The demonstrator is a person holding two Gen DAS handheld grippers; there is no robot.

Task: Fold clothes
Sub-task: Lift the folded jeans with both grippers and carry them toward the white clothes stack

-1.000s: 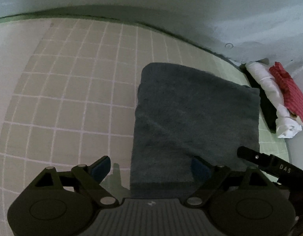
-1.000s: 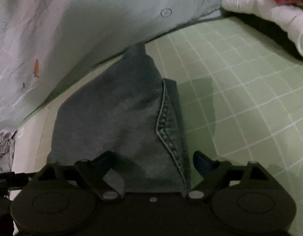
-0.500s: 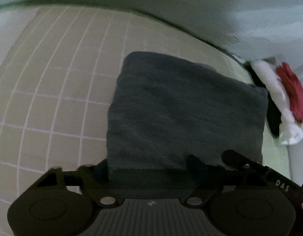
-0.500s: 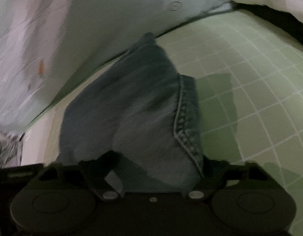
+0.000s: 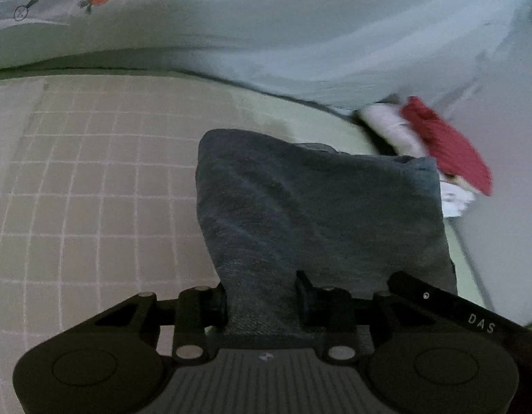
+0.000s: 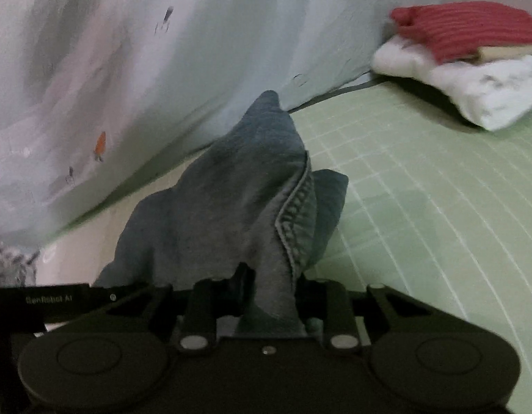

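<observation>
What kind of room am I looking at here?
Probably a bedroom, on a bed: a green grid-patterned sheet, a pale carrot-print quilt bunched behind, and a stack of folded clothes at the edge.

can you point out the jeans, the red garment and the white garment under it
jeans (image 6: 231, 200), right wrist view, on the middle of the lifted denim
red garment (image 6: 472, 27), right wrist view, on its striped top face
white garment (image 6: 490, 93), right wrist view, on its front fold

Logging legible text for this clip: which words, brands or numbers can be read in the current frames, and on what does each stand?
"DAS": white letters on the black bar at the lower right of the left wrist view.
"GenRobot AI", blurred, so an uncertain reading: on the black bar at the lower left of the right wrist view.
The curtain carries only small pictures, carrots among them, no words.
</observation>
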